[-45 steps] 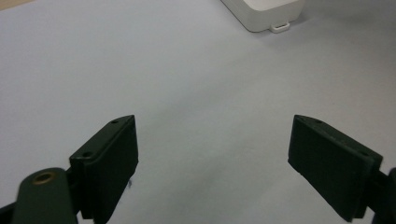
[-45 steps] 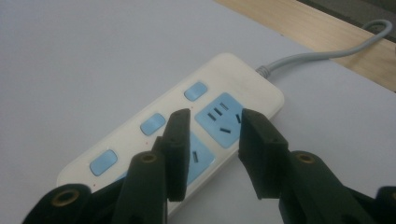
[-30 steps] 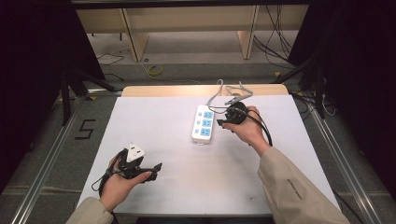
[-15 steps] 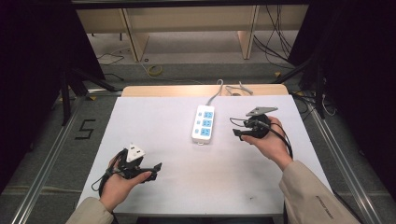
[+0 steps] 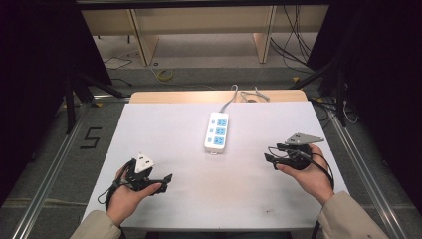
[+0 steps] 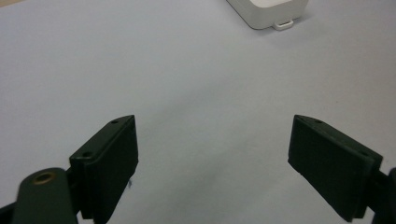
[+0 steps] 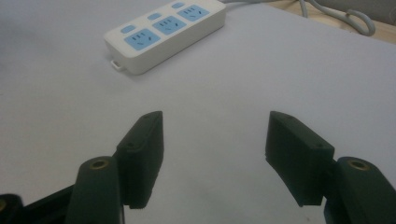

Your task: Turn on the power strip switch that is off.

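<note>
Left gripper (image 5: 166, 178) and right gripper (image 5: 269, 160) gape, both held low.

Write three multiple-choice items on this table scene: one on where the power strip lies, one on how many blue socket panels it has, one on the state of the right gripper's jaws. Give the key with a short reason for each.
1. Where does the power strip lie on the table?
A. Near the middle, toward the far edge
B. Under the left gripper
C. Hanging off the near edge

2. How many blue socket panels does the power strip show?
A. One
B. Three
C. Five

3. How do the jaws of the right gripper stand?
A. Shut on the strip's cable
B. Shut on nothing
C. Open, with nothing between them

Key:
1 A: in the high view it sits centrally, its cable running off the far edge, apart from the left gripper.
2 B: the right gripper view shows three blue panels in a row.
3 C: the right gripper view shows bare table between its two spread jaws.
</note>
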`<state>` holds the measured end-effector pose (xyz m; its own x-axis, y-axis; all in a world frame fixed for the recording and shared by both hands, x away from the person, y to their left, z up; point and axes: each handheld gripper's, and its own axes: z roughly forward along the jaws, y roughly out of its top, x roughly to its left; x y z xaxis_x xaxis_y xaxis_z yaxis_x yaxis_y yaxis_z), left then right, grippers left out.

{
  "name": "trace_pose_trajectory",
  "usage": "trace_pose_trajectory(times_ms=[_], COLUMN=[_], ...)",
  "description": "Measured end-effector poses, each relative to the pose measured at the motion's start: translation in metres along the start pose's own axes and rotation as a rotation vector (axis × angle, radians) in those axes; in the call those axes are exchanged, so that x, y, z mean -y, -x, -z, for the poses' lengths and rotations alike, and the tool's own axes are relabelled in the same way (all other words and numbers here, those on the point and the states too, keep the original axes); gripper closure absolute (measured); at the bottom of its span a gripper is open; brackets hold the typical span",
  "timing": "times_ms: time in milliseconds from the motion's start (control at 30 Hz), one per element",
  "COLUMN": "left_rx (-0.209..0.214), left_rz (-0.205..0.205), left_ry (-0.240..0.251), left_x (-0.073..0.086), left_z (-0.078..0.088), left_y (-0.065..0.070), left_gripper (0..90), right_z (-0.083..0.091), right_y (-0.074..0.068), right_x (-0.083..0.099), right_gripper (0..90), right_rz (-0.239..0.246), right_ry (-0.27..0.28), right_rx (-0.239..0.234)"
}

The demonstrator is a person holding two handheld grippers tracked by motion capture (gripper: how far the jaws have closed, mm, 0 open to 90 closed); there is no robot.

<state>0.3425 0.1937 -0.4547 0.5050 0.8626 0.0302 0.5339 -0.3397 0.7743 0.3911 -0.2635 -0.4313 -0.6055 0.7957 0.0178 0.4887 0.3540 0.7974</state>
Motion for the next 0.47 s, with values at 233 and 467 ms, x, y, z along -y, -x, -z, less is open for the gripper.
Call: trace_pose_trajectory(times_ms=[233, 467], left_rx=[-0.002, 0.001], left_rz=[-0.001, -0.001], left_ry=[0.001, 0.0], left_x=[0.0, 0.0], left_z=[0.0, 0.0], left_y=[0.0, 0.0], left_gripper=[15.5, 15.5], right_z=[0.01, 0.015], right_y=[-0.004, -0.004], right_x=[0.016, 0.019], right_gripper=[36.8, 35.3], right_rz=[-0.011, -0.024], right_ry=[0.028, 0.05], right_rx=[0.002, 0.009])
